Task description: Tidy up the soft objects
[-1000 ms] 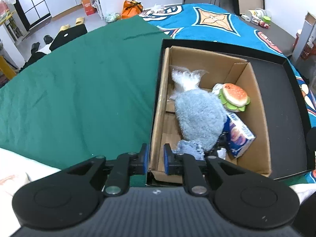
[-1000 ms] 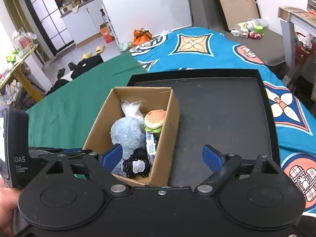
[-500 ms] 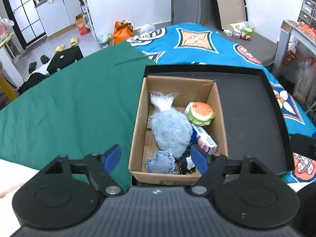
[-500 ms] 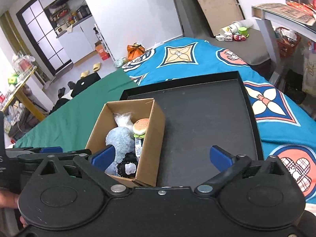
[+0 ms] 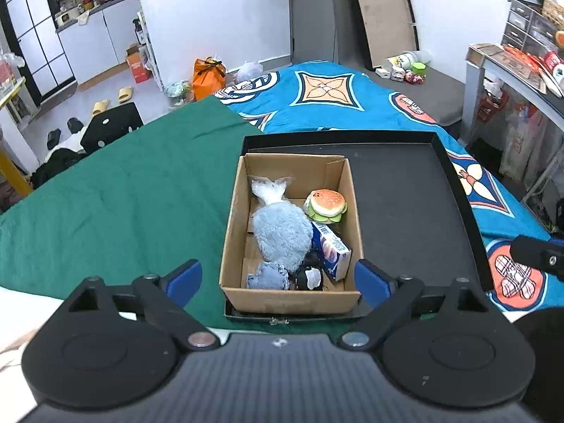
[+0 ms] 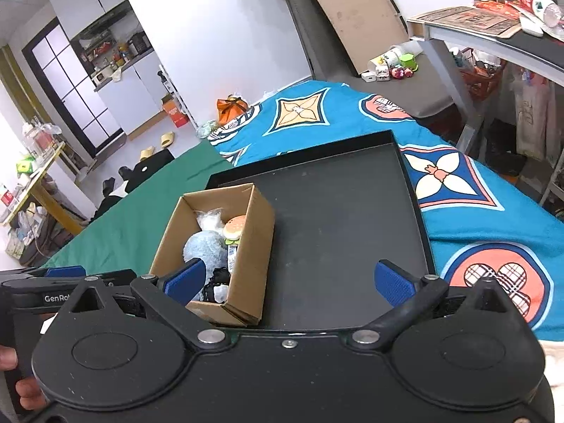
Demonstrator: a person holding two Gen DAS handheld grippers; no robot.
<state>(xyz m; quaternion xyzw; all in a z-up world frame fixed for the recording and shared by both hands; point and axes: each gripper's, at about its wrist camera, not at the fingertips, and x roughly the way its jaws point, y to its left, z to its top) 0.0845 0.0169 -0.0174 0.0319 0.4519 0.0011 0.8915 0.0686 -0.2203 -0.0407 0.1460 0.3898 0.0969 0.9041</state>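
Observation:
A cardboard box (image 5: 292, 298) stands at the left of a black tray (image 5: 405, 204). It holds a fluffy blue plush (image 5: 282, 234), a burger toy (image 5: 326, 204), a clear plastic bag (image 5: 268, 188), a small carton (image 5: 333, 250), a blue denim piece (image 5: 266, 276) and a small black-and-white item (image 5: 310, 276). My left gripper (image 5: 278, 280) is open and empty, pulled back above the box's near edge. My right gripper (image 6: 289, 280) is open and empty, near the tray's front edge; the box (image 6: 252, 243) is to its left.
The tray (image 6: 338, 218) lies on a bed with a green cloth (image 5: 116, 197) at left and a blue patterned blanket (image 5: 338, 102) at right. A desk (image 6: 493, 35) stands at far right. The left gripper's body (image 6: 42, 289) shows at the right view's left edge.
My left gripper has opened and drawn back up from inside the box, leaving the denim piece in it. My right gripper has also drawn back, staying open.

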